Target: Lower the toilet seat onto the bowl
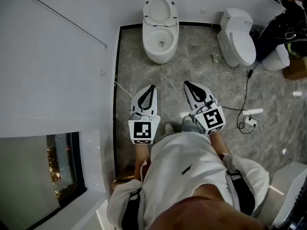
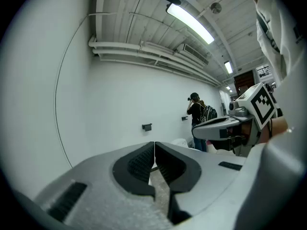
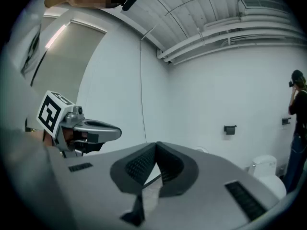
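Observation:
In the head view a white toilet (image 1: 160,42) stands against the far wall, its seat (image 1: 159,9) raised upright and the bowl exposed. My left gripper (image 1: 151,86) and right gripper (image 1: 187,83) hover side by side above the grey floor, well short of the toilet, tips pointing toward it. Both are shut with nothing between the jaws. The left gripper view shows my left gripper (image 2: 154,143) closed tip to tip against a white wall, with the right gripper (image 2: 225,126) at its right. The right gripper view shows my right gripper (image 3: 156,144) closed too, the left gripper (image 3: 91,128) at its left.
A second white toilet (image 1: 238,38) with its lid down stands to the right. A third toilet (image 1: 275,57) and a cardboard box (image 1: 297,68) sit further right. A cable and power strip (image 1: 249,120) lie on the floor. A person (image 2: 199,114) stands by the far wall.

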A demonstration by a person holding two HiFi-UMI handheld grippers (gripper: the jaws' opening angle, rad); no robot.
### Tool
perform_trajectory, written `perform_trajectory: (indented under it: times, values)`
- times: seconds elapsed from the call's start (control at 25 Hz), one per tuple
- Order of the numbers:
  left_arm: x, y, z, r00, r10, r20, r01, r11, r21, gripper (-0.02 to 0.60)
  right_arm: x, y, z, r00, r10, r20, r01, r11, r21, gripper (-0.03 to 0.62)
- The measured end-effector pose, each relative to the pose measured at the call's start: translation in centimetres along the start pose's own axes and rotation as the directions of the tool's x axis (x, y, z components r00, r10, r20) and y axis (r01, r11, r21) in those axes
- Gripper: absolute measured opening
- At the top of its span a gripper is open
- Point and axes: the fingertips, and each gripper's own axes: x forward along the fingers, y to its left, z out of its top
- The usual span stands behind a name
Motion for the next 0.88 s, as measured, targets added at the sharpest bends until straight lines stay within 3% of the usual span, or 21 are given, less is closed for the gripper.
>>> perform_trajectory:
  times: [0.2,0.4,0.88]
  values:
    - [0.1,1.2,0.0,1.000,-0.007,0.009,0.007,1.000,-0.001,0.029,1.1,0.5,-0.1,1.000,-0.017,-0.004,0.017,0.999,0.037,0.031]
    - [1.0,2.4,-0.4,1.000,-0.009,0.016,0.009,1.000,-0.003,0.029,2.9,-0.3,-0.7,0.998,-0.052,-0.020,0.052,0.999,0.000,0.031]
    - [8.4,6.3,-1.5,1.000,0.004,-0.002,-0.004,1.000,-0.009,0.029,9.9,-4.9,-0.6,1.000,-0.017,-0.008,0.017,1.000,0.002,0.031]
